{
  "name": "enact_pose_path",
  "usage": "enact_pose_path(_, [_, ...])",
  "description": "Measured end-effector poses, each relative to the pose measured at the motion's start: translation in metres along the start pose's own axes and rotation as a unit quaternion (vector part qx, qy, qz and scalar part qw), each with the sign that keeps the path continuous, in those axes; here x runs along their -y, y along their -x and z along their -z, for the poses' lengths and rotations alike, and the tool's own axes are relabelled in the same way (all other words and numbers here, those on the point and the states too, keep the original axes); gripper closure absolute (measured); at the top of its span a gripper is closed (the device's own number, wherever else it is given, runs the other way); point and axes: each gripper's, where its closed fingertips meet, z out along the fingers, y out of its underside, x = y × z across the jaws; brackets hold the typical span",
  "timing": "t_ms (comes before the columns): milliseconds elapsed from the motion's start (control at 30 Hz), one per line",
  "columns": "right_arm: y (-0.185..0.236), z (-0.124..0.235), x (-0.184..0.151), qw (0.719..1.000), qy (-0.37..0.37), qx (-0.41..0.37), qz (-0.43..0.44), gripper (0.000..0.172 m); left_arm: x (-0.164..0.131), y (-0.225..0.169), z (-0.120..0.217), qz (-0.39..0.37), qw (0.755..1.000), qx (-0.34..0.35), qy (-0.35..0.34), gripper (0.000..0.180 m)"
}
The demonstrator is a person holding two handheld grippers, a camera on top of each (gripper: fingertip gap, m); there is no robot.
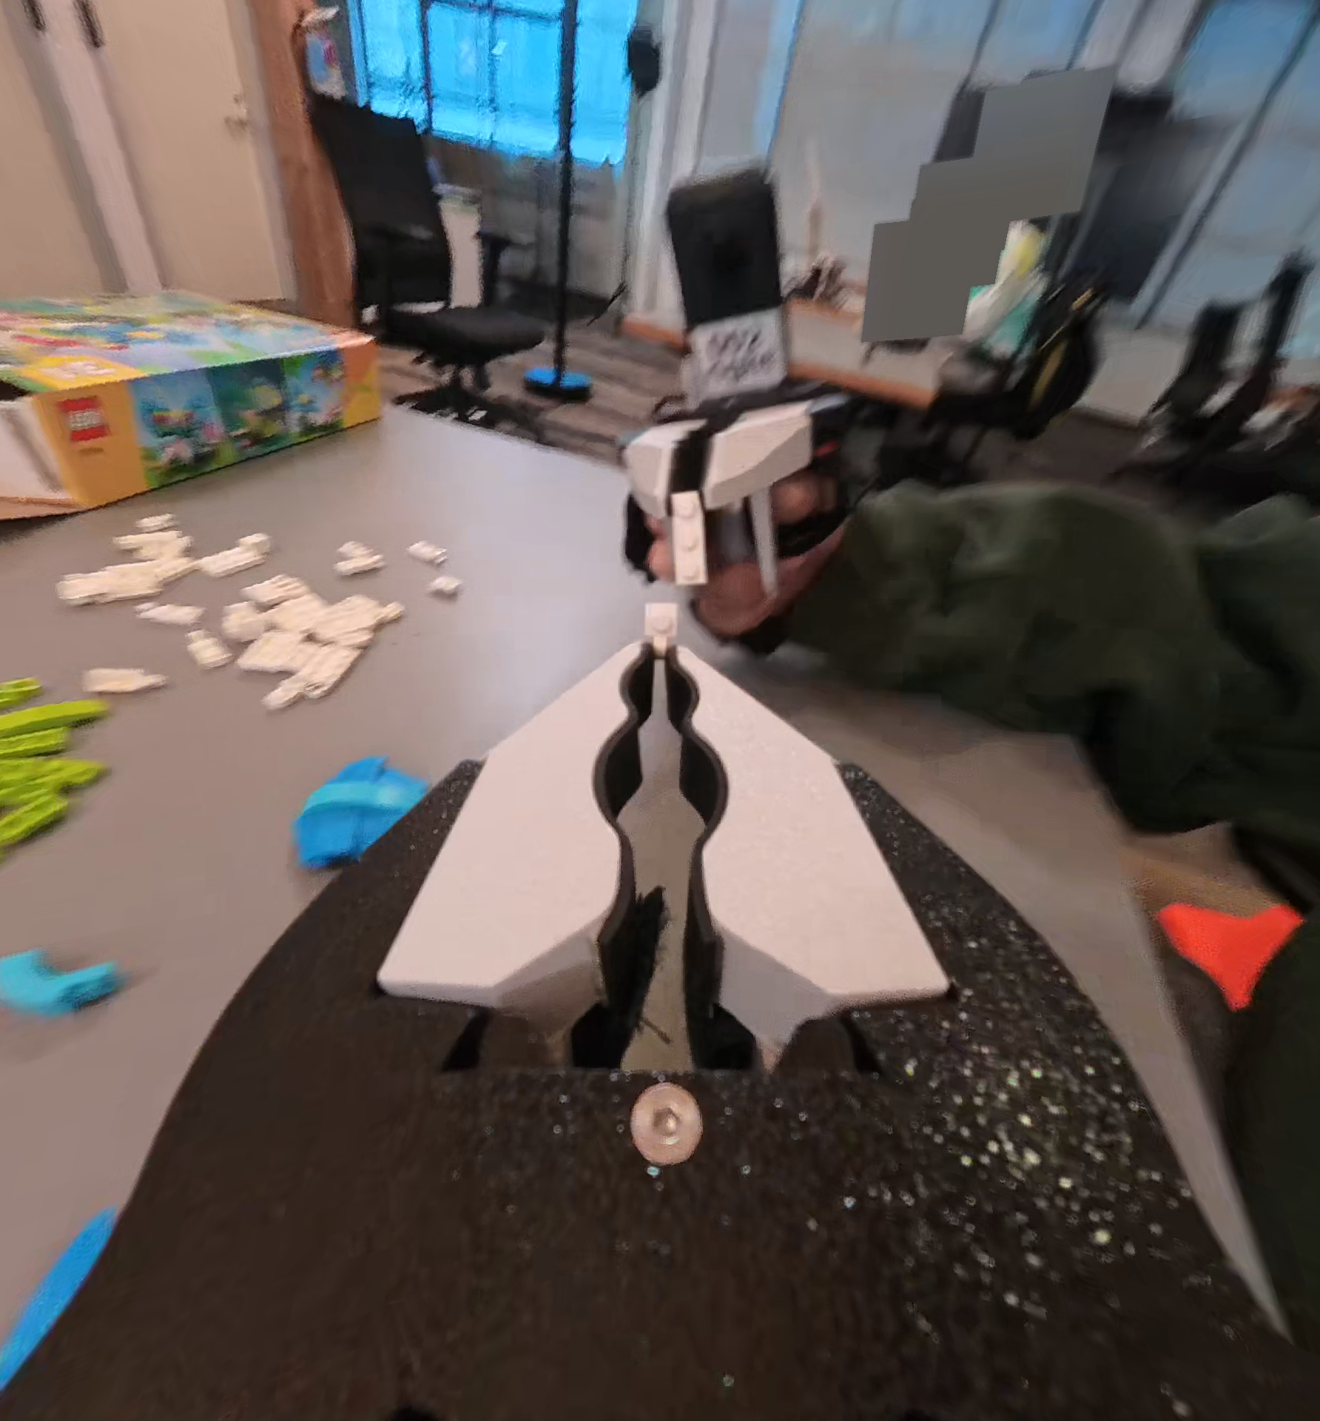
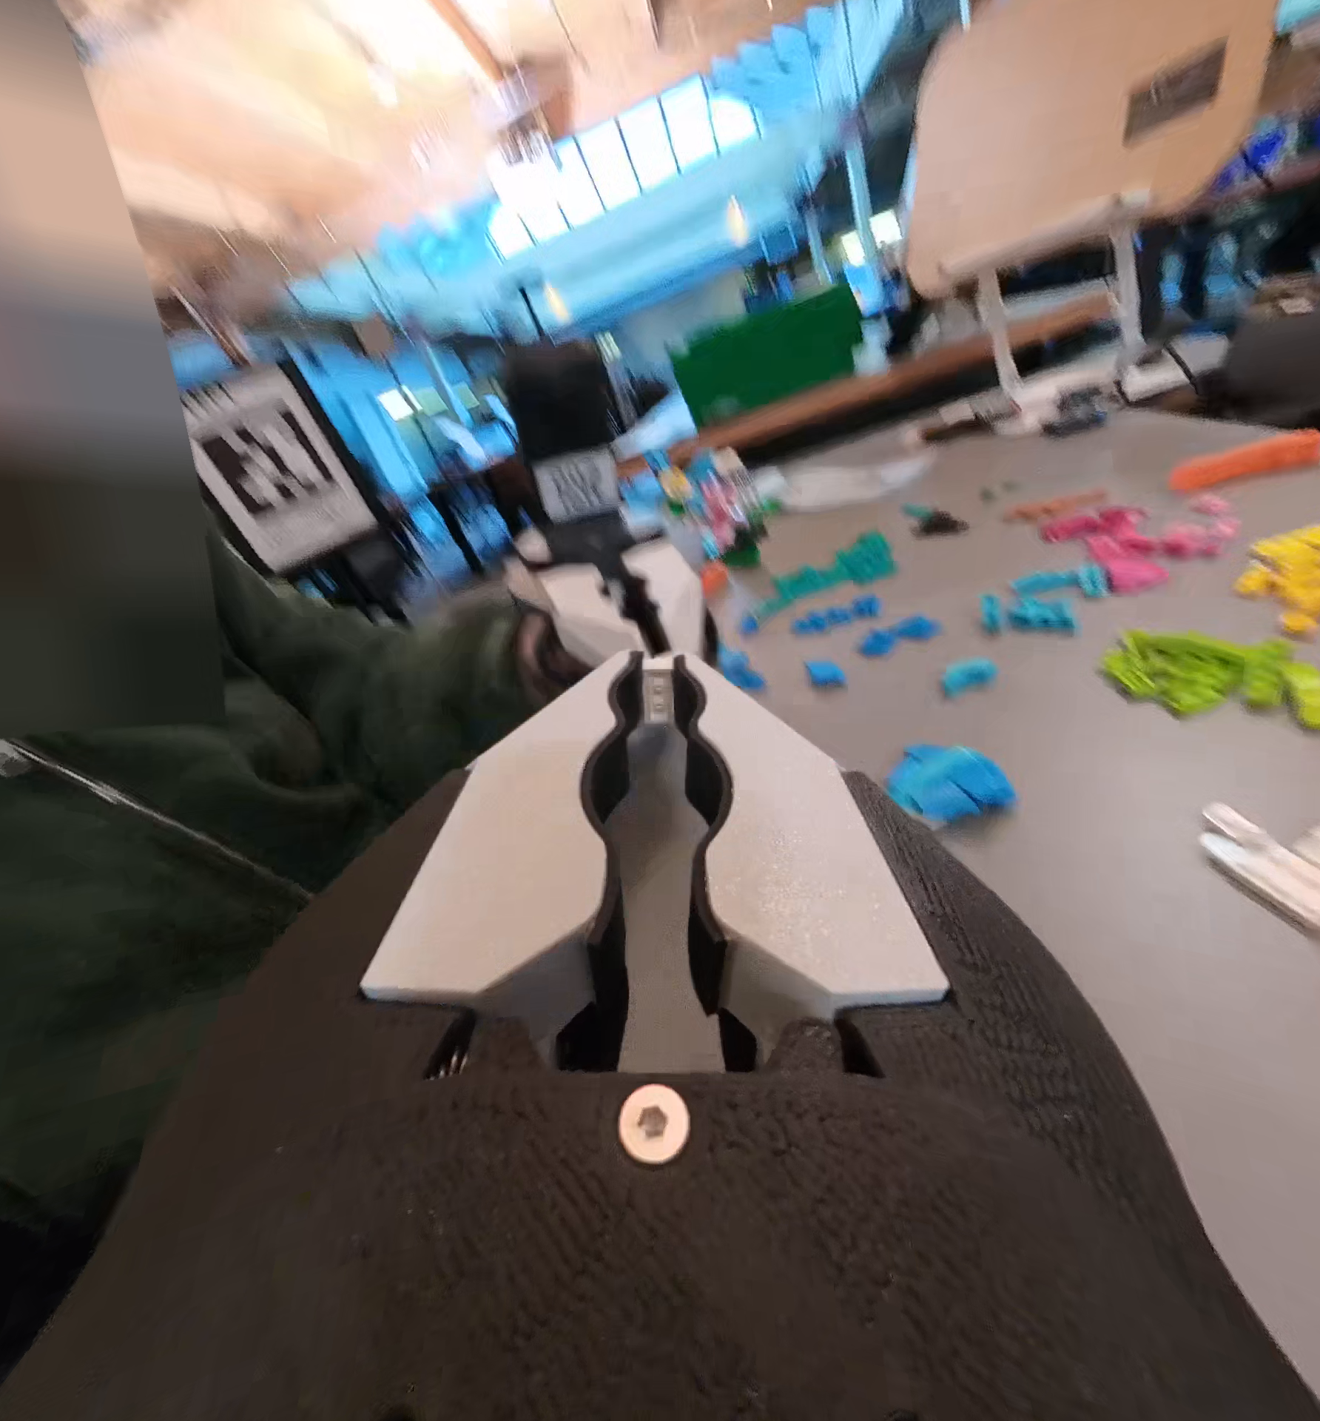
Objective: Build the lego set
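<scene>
- My left gripper (image 1: 661, 653) is pinching 1 tiny white brick (image 1: 661, 621) by its thin tab.
- My right gripper (image 2: 657, 669) is squeezing a long white brick (image 1: 692, 547), held just above the tiny one.
- Both are looking light, hard and slippery, so I am gripping the flat sides.
- The table (image 1: 442, 538) piles are looking blurry.

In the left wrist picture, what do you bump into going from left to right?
Green bricks → white bricks → blue brick → left gripper pinching a small white piece → dark green sleeve → orange piece.
</scene>
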Motion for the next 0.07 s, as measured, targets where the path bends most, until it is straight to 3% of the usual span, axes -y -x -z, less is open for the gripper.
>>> enact_pose_path(67, [-0.013,0.003,-0.025,0.993,0.097,-0.052,0.046,0.164,-0.010,0.012,0.006,-0.030,0.998,0.038,0.042,0.180])
